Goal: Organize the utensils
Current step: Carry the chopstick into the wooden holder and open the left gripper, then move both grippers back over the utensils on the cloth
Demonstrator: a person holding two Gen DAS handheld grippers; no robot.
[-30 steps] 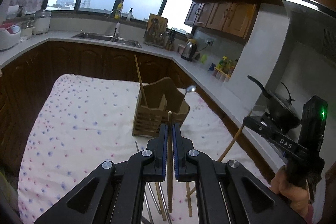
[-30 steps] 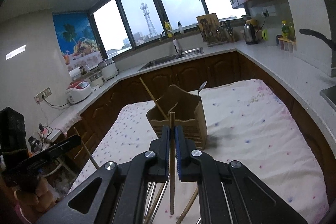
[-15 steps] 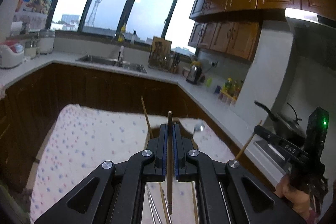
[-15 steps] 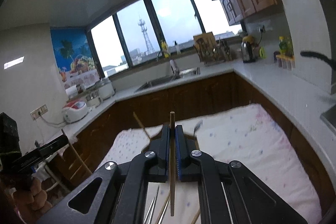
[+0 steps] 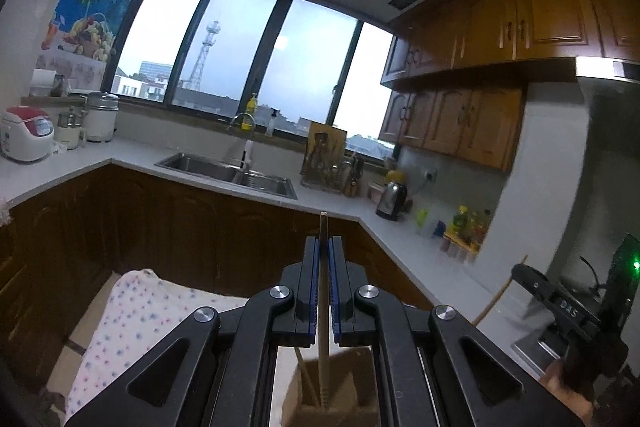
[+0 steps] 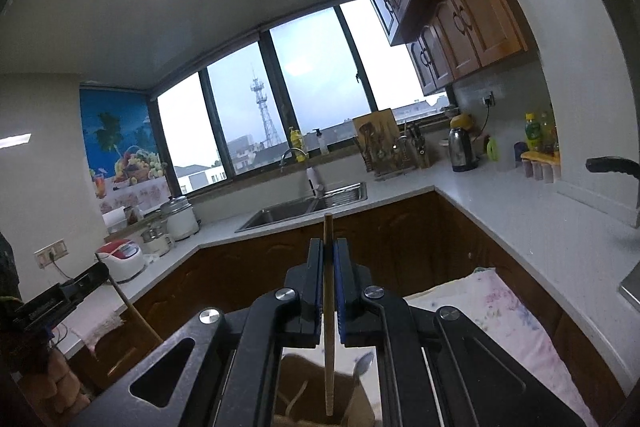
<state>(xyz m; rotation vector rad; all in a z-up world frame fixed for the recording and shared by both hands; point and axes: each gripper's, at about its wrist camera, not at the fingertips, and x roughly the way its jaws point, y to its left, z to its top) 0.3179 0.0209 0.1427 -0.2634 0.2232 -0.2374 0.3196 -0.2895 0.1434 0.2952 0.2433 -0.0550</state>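
Observation:
My left gripper (image 5: 322, 247) is shut on a wooden chopstick (image 5: 323, 355) held upright; its lower end hangs in or just above the wooden utensil holder (image 5: 344, 395), seen below between the arms. My right gripper (image 6: 328, 249) is shut on a second wooden chopstick (image 6: 329, 367), also upright over the same holder (image 6: 304, 403). A metal spoon (image 6: 362, 365) and another chopstick (image 5: 302, 367) stand in the holder. The right gripper with its chopstick also shows in the left wrist view (image 5: 560, 303); the left one shows in the right wrist view (image 6: 52, 303).
The holder stands on a table with a dotted white cloth (image 5: 132, 311) (image 6: 504, 303). Dark cabinets, a counter with a sink (image 5: 228, 173), a kettle (image 6: 462, 147) and a pan handle (image 6: 612, 167) surround the table.
Both grippers have tilted upward and moved over the holder, so the table has dropped out of view and the holder now sits directly below the held chopsticks.

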